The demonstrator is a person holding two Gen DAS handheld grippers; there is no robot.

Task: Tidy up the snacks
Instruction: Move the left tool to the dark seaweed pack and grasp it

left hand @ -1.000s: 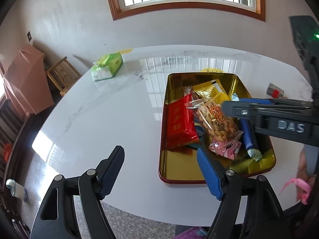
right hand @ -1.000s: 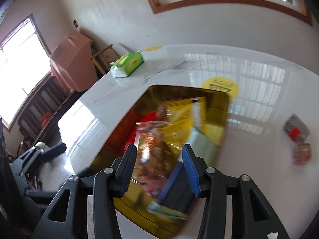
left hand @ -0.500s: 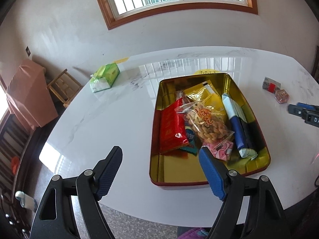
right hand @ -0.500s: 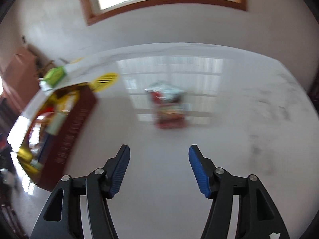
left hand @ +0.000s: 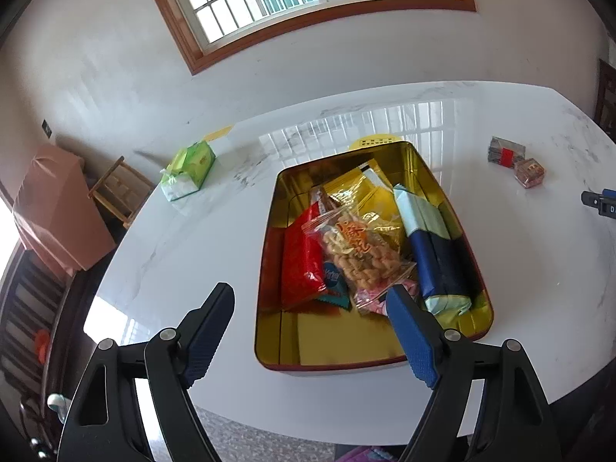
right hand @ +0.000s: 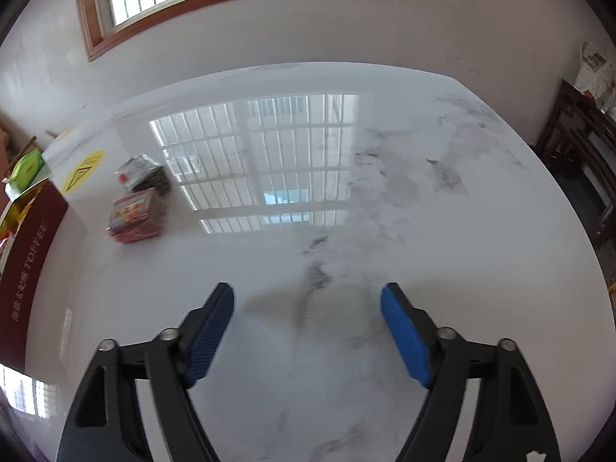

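Observation:
A gold tin with a dark red outer wall stands on the white marble table. In it lie a red packet, a clear bag of twisted snacks, a blue and white packet, yellow packets and a pink sweet. My left gripper hovers over the tin's near end, jaws opening, nothing between them. Two small snacks lie right of the tin: a grey and red packet and a clear reddish one. My right gripper is over bare table to their right, jaws opening and empty.
A green tissue pack lies at the table's far left, and a yellow sticker is behind the tin. Off the table are a pink-covered cabinet, a wooden chair and dark furniture on the right.
My right gripper has left the tin, swung right over the bare table past the two small snacks, and widened. The bag of twisted snacks stays in the tin. My left gripper shifted slightly.

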